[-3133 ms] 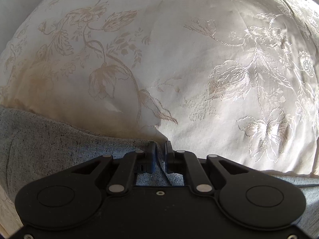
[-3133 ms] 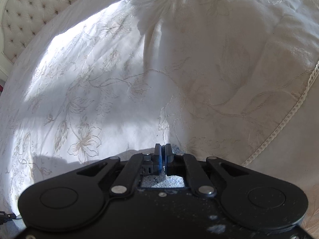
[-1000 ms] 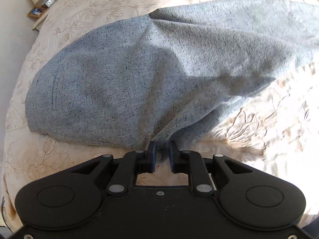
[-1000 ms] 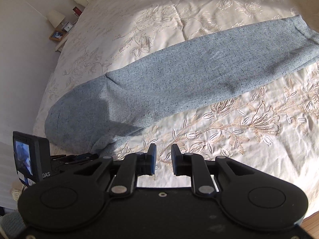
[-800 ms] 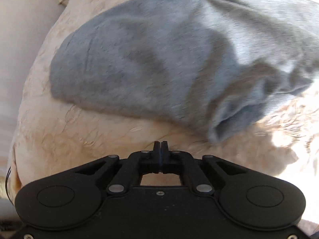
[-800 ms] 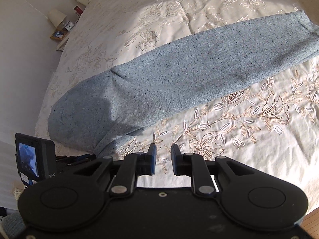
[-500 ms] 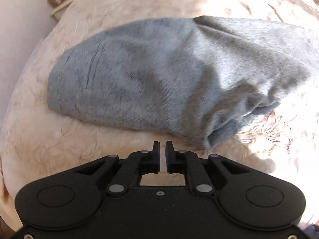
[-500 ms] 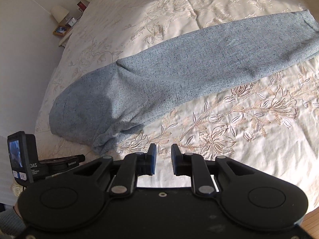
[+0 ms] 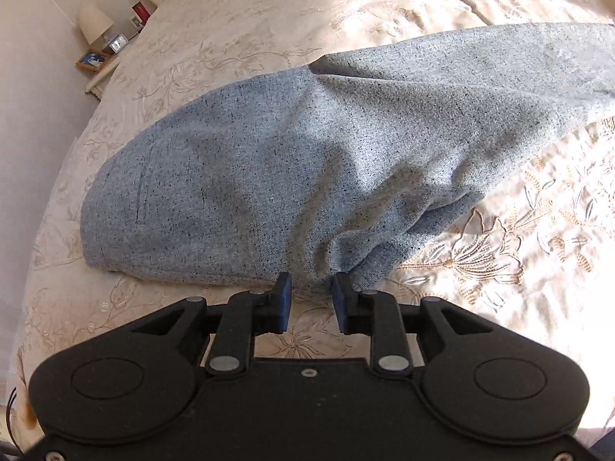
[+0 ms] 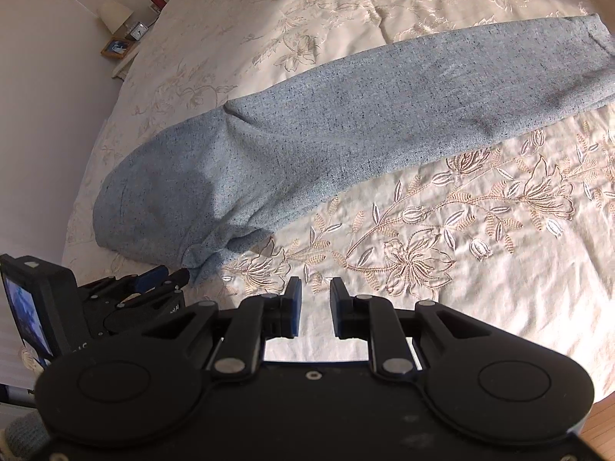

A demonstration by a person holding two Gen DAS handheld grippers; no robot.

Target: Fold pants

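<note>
pants (image 9: 307, 161): on bed (image 9: 538, 269), long axis running up-right | left claw (image 9: 310, 299): opening at bunched near corner (nothing pinched), nearer | right claw (image 10: 312, 307): parted, empty, over bedspread

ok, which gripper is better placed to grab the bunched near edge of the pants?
Left. The left gripper sits right at the bunched edge of the pants, jaws opening, fabric not yet pinched. The right gripper is open over bare bedspread, off to the side.
</note>
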